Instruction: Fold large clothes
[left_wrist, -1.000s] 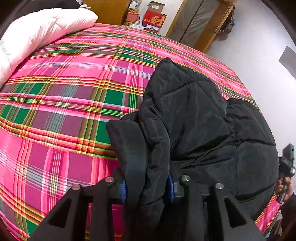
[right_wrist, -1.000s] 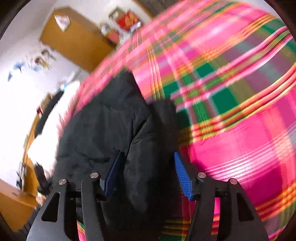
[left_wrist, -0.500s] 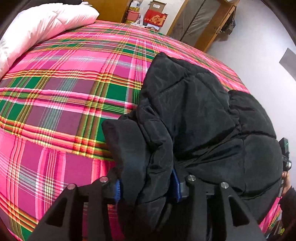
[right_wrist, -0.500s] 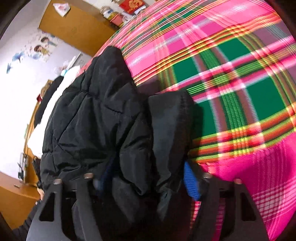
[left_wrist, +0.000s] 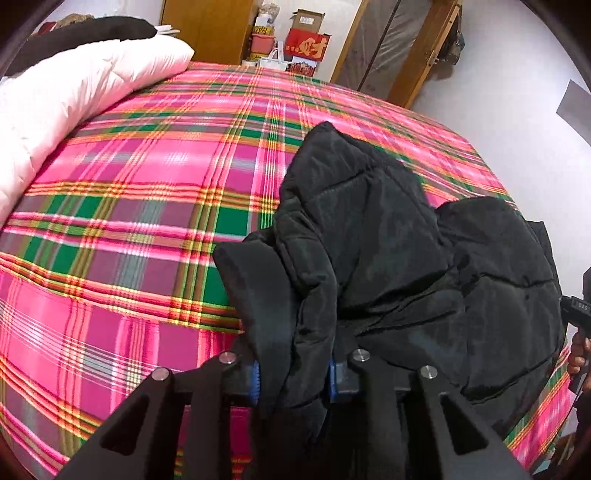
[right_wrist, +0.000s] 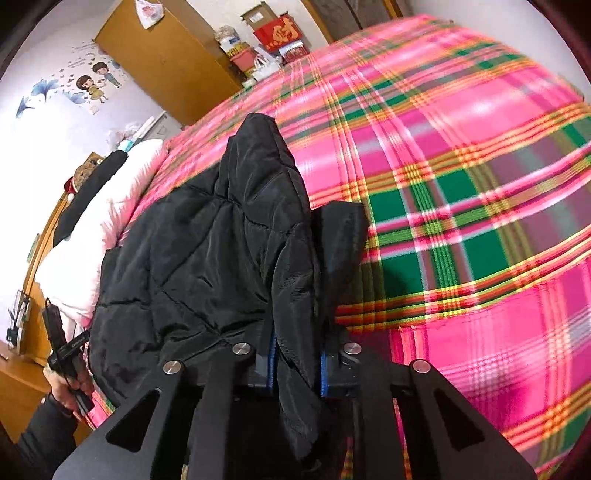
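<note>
A black quilted padded jacket (left_wrist: 399, 251) lies bunched on a pink, green and yellow plaid bedspread (left_wrist: 147, 206). My left gripper (left_wrist: 293, 373) is shut on a thick fold of the jacket's near left edge. In the right wrist view the same jacket (right_wrist: 207, 251) fills the left centre, and my right gripper (right_wrist: 295, 363) is shut on a fold of its near right edge. Both grips hold the fabric lifted a little off the bedspread (right_wrist: 461, 184). The blue pads are mostly hidden by fabric.
A white duvet (left_wrist: 55, 99) lies along the far left of the bed, with a dark garment (left_wrist: 85, 35) on it. A wooden wardrobe (right_wrist: 166, 59), boxes and bags (left_wrist: 291, 48) stand beyond the bed. The other hand's gripper (left_wrist: 578, 314) shows at the right edge.
My right gripper, open a second ago, has closed on the jacket's edge. Both grippers have lifted and pulled the jacket toward me; the far bed and room show more.
</note>
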